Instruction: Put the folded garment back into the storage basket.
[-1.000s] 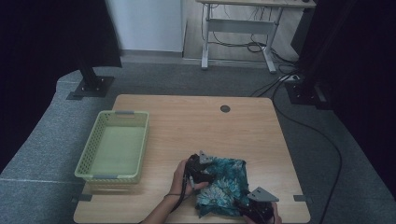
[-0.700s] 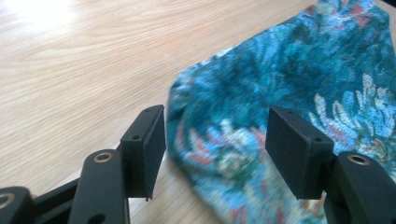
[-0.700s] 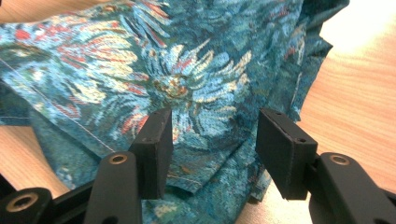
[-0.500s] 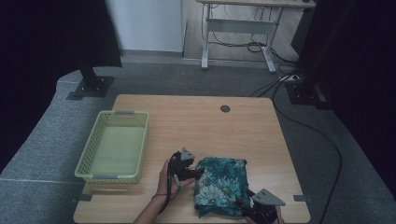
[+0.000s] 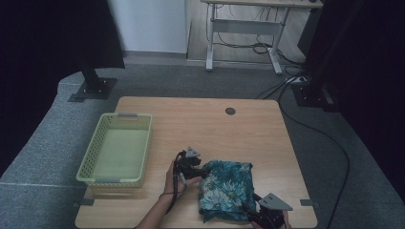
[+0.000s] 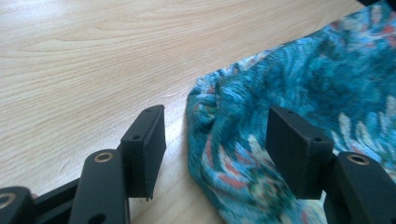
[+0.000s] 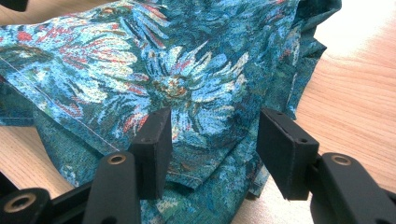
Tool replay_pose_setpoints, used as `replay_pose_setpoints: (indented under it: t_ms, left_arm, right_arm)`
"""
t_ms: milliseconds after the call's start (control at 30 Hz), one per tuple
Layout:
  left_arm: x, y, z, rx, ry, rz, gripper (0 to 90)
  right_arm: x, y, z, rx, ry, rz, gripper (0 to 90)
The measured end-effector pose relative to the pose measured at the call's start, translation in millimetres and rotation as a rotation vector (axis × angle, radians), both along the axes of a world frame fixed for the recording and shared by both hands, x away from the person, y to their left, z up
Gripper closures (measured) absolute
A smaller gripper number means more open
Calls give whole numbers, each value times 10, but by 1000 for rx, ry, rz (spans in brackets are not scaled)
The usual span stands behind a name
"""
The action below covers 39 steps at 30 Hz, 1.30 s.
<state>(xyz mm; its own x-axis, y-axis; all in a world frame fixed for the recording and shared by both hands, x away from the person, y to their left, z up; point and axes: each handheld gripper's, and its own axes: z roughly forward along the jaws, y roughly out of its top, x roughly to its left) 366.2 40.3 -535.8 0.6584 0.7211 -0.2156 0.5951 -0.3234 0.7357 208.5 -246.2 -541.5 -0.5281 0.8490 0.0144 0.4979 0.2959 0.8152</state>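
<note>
A teal floral cloth lies bunched on the wooden table near its front edge. My left gripper sits at the cloth's left edge. In the left gripper view it stands open, with a fold of the cloth rising between its jaws. My right gripper is at the cloth's front right corner. In the right gripper view it is open too, its jaws straddling the layered hem of the cloth.
A pale green plastic basket with nothing in it stands at the table's left side. A small dark round grommet sits near the far edge. Beyond the table are a desk frame, cables and dark stands on grey carpet.
My left gripper drew back left off the cloth, then came right again to its left edge. The right gripper slid lower toward the front edge. The cloth now lies flatter.
</note>
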Motion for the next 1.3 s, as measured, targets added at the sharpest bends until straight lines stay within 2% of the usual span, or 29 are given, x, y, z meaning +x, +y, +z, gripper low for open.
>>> replay_pose_setpoints:
  t_ms: [200, 400, 500, 600, 633, 733, 833, 967, 1100, 1300]
  left_arm:
    - [86, -114, -81, 15, 14, -1, 384]
    - [93, -219, -123, 22, 3, -5, 383]
    - [64, -250, -142, 38, -31, -12, 419]
    - [5, -291, -149, 84, -79, -40, 526]
    - [-16, -302, -156, 87, -91, -52, 574]
    - [-45, -304, -170, 61, -88, -63, 692]
    - [-53, -307, -167, 62, -89, -74, 745]
    - [-60, -309, -166, 63, -99, -79, 760]
    - [-61, -295, -159, 21, -82, -83, 762]
    - [-150, -308, -42, -18, -120, -101, 762]
  right_arm:
    - [-7, -13, 11, 4, -4, -4, 447]
    - [-4, -36, 15, 8, -4, -9, 447]
    - [-1, -42, 14, 11, -2, -13, 447]
    - [-3, -34, 18, 10, -2, -12, 447]
    - [-5, -31, 22, 11, -4, -11, 447]
    - [-7, -29, 30, 10, -6, -12, 447]
    - [-11, -34, 31, 12, -8, -15, 447]
    - [-15, -44, 27, 14, -5, -15, 447]
    - [-15, -42, 22, 14, 1, -15, 447]
    - [-26, -29, 41, 20, 7, -13, 431]
